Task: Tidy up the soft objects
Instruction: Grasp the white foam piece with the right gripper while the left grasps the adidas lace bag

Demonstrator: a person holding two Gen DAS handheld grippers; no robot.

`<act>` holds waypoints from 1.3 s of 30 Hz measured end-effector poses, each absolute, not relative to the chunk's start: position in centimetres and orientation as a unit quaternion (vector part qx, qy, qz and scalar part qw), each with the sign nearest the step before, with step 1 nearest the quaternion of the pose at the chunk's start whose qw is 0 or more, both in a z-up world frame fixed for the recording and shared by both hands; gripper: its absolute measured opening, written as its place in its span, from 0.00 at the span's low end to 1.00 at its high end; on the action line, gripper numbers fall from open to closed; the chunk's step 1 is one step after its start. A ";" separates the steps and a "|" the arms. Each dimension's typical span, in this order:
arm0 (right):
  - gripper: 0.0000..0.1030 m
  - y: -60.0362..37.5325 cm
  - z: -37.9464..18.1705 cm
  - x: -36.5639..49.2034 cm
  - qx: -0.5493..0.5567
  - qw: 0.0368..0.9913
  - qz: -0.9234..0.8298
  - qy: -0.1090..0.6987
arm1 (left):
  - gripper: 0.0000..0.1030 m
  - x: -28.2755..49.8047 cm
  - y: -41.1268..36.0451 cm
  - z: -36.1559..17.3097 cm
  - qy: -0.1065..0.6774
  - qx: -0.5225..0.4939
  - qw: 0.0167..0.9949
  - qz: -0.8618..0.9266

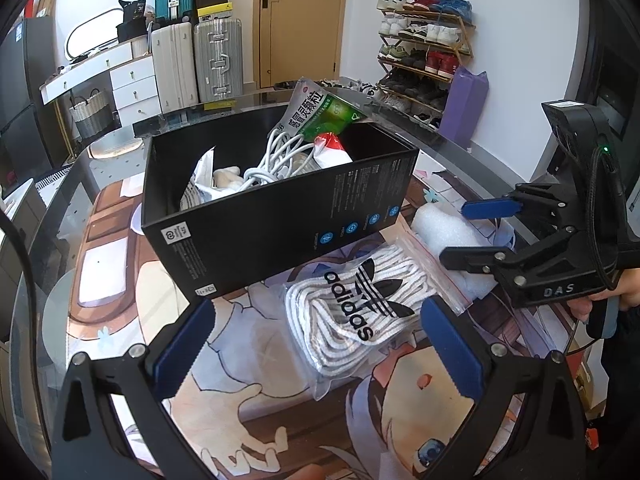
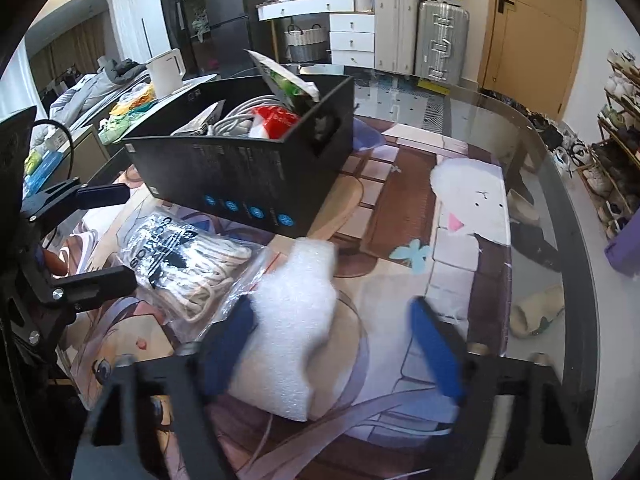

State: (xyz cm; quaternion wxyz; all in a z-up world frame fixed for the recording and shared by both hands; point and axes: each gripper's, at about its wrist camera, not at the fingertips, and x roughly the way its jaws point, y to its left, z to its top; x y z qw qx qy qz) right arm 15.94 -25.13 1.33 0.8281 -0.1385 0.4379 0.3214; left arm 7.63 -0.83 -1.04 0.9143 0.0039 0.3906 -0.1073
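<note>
A clear zip bag of white laces with a black adidas logo [image 1: 360, 312] [image 2: 188, 264] lies on the printed mat in front of an open black box [image 1: 280, 220] [image 2: 240, 176]. The box holds a white cable [image 1: 276, 160], a green and white sachet [image 1: 320, 112] and a red and white packet [image 1: 332, 148]. My left gripper [image 1: 318, 348] [image 2: 100, 240] is open, its blue pads either side of the bag's near end, not pressing. A white foam piece [image 2: 296, 320] [image 1: 440, 224] lies beside the bag. My right gripper [image 2: 332, 352] [image 1: 454, 234] straddles it, open; the left pad touches the foam, the right pad stands apart.
The mat covers a round glass table [image 2: 552, 184] whose edge curves close on the right. A white kettle [image 2: 166, 72] stands behind the box. Suitcases [image 1: 200, 60], a white drawer unit [image 1: 132, 88] and a shoe rack [image 1: 424, 52] line the far wall. A hand [image 1: 624, 292] holds the right gripper.
</note>
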 end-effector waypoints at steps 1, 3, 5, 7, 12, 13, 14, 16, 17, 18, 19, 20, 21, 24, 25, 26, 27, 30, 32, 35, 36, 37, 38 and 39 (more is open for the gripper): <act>0.65 -25.1 1.4 15.9 -0.139 0.827 0.324 0.437 | 1.00 7.7 -0.8 -1.1 0.391 0.004 0.914 -0.108; 0.57 -25.0 1.5 15.8 -0.138 0.824 0.331 0.439 | 1.00 7.7 -0.9 -1.2 0.393 0.003 0.913 -0.111; 0.48 -24.9 1.6 15.6 -0.141 0.824 0.334 0.435 | 1.00 7.8 -1.0 -1.3 0.396 0.003 0.911 -0.113; 0.41 -24.8 1.7 15.4 -0.143 0.823 0.339 0.433 | 1.00 7.8 -1.2 -1.4 0.400 0.006 0.909 -0.115; 0.40 -24.9 2.3 15.0 -0.146 0.824 0.346 0.424 | 1.00 7.9 -2.1 -1.6 0.408 0.017 0.904 -0.127; 0.40 -25.0 2.4 15.0 -0.144 0.826 0.345 0.422 | 1.00 7.9 -2.4 -1.7 0.411 0.020 0.902 -0.129; 0.40 -25.1 2.5 15.1 -0.142 0.827 0.345 0.421 | 1.00 8.0 -2.7 -1.7 0.412 0.021 0.901 -0.131; 0.40 -25.5 2.7 15.2 -0.138 0.829 0.342 0.420 | 1.00 8.2 -3.1 -1.7 0.416 0.019 0.899 -0.136; 0.40 -25.7 2.8 15.2 -0.137 0.830 0.341 0.420 | 1.00 8.4 -3.3 -1.7 0.419 0.019 0.898 -0.135; 0.40 -25.9 2.8 15.3 -0.134 0.831 0.339 0.420 | 1.00 8.5 -3.5 -1.7 0.422 0.018 0.897 -0.133; 0.40 -26.1 2.9 15.4 -0.131 0.833 0.337 0.420 | 1.00 8.8 -3.7 -1.8 0.427 0.014 0.894 -0.132; 0.40 -26.3 3.0 15.5 -0.128 0.833 0.337 0.420 | 1.00 9.0 -4.0 -1.8 0.431 0.012 0.893 -0.131; 0.40 -26.4 3.0 15.6 -0.127 0.834 0.336 0.419 | 1.00 9.2 -4.2 -1.8 0.436 0.010 0.891 -0.128; 0.40 -26.7 3.1 15.6 -0.122 0.835 0.336 0.418 | 1.00 9.8 -5.1 -1.9 0.444 0.020 0.889 -0.111; 0.40 -26.8 3.2 15.6 -0.122 0.835 0.336 0.418 | 1.00 10.1 -5.4 -1.9 0.447 0.021 0.888 -0.109; 0.40 -26.9 3.2 15.7 -0.122 0.835 0.336 0.418 | 1.00 10.3 -5.6 -2.1 0.450 0.023 0.886 -0.107; 0.40 -26.9 3.2 15.7 -0.121 0.836 0.335 0.418 | 1.00 10.5 -6.0 -2.2 0.454 0.027 0.884 -0.105; 0.40 -27.1 3.3 15.7 -0.119 0.836 0.335 0.417 | 1.00 10.8 -6.9 -2.4 0.454 0.046 0.884 -0.099; 0.40 -27.2 3.3 15.7 -0.118 0.837 0.334 0.418 | 1.00 11.0 -7.4 -2.4 0.455 0.054 0.884 -0.095; 0.40 -27.2 3.2 15.8 -0.118 0.837 0.334 0.418 | 1.00 11.2 -7.5 -2.7 0.459 0.056 0.882 -0.096; 0.40 -27.2 3.2 15.8 -0.118 0.836 0.334 0.418 | 1.00 11.4 -7.6 -2.9 0.463 0.056 0.879 -0.098; 0.40 -27.2 3.2 15.8 -0.118 0.837 0.334 0.418 | 1.00 11.4 -7.4 -3.1 0.465 0.053 0.878 -0.100; 0.40 -27.2 3.2 15.8 -0.118 0.837 0.334 0.418 | 1.00 11.5 -7.3 -3.2 0.467 0.046 0.877 -0.103; 0.40 -27.2 3.2 15.8 -0.118 0.837 0.334 0.418 | 1.00 11.5 -7.1 -3.2 0.467 0.041 0.877 -0.106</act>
